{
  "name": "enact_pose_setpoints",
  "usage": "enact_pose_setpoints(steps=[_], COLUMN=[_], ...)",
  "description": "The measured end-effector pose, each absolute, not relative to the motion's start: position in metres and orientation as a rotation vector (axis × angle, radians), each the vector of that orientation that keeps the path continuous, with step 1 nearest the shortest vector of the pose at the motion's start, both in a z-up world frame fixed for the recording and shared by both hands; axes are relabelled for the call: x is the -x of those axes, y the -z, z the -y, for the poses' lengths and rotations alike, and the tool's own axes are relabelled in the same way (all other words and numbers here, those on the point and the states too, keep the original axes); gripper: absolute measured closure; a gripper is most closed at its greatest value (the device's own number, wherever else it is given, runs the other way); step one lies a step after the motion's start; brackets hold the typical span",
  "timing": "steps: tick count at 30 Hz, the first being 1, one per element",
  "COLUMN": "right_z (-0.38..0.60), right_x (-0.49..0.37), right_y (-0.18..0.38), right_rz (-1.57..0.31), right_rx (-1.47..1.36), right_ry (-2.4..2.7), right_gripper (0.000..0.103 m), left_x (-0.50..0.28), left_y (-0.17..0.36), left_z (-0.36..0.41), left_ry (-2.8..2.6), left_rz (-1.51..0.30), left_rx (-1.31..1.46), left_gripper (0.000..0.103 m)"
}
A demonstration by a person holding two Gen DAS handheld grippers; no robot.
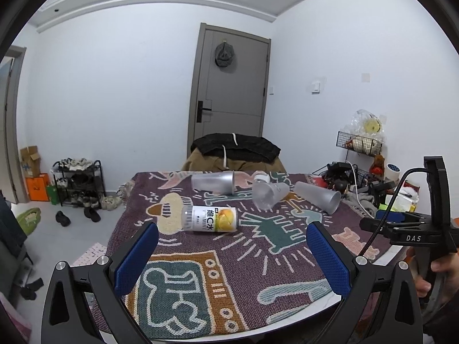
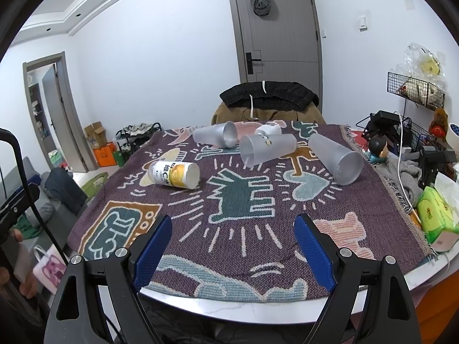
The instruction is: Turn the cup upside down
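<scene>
Three frosted clear cups lie on their sides on the patterned cloth: a far one (image 1: 213, 182) (image 2: 215, 134), a middle one (image 1: 268, 195) (image 2: 266, 147), and a right one (image 1: 318, 196) (image 2: 337, 157). A white cup with an orange label (image 1: 210, 218) (image 2: 175, 174) lies on its side nearer the left. A small white cup (image 2: 269, 129) lies behind the middle one. My left gripper (image 1: 232, 233) hovers open above the near cloth, nothing between its blue pads. My right gripper (image 2: 232, 225) is open too, over the table's front edge. In the left wrist view the right gripper's body (image 1: 413, 226) shows at the right, its fingers too hidden to judge.
The table (image 2: 243, 306) has a white rim under the cloth. Along its right side sit a wire rack (image 2: 416, 89), cables, a grey cloth and a green tissue pack (image 2: 436, 212). A chair with dark clothes (image 2: 268, 94) stands behind. A shoe rack (image 1: 77, 183) is on the left floor.
</scene>
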State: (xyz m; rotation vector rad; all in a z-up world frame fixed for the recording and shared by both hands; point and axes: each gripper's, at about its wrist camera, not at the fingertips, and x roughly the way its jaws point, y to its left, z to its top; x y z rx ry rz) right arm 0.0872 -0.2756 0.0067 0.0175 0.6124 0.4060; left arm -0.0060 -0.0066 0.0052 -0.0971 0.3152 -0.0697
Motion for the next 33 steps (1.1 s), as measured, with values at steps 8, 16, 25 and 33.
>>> enact_pose_setpoints(steps=[8, 16, 25, 33], right_z=[0.275, 0.276, 0.269, 0.251], right_x=[-0.087, -0.089, -0.094, -0.101], right_y=[-0.006, -0.006, -0.003, -0.004], right_rz=[-0.613, -0.617, -0.625, -0.605], right_rx=[-0.016, -0.014, -0.006, 0.052], right_ry=[-0.407, -0.403, -0.438, -0.476], right_gripper=[0.016, 0.016, 0.016, 0.016], left_x=[0.007, 0.006, 0.004, 0.003], left_y=[-0.005, -0.006, -0.004, 0.002], left_z=[0.003, 0.001, 0.0, -0.011], left_ry=[0.06, 0.05, 0.038, -0.009], left_rz=[-0.308, -0.305, -0.303, -0.297], left_rx=[0.101, 0.101, 0.094, 0.102], left_gripper=[0.0, 0.0, 0.0, 0.0])
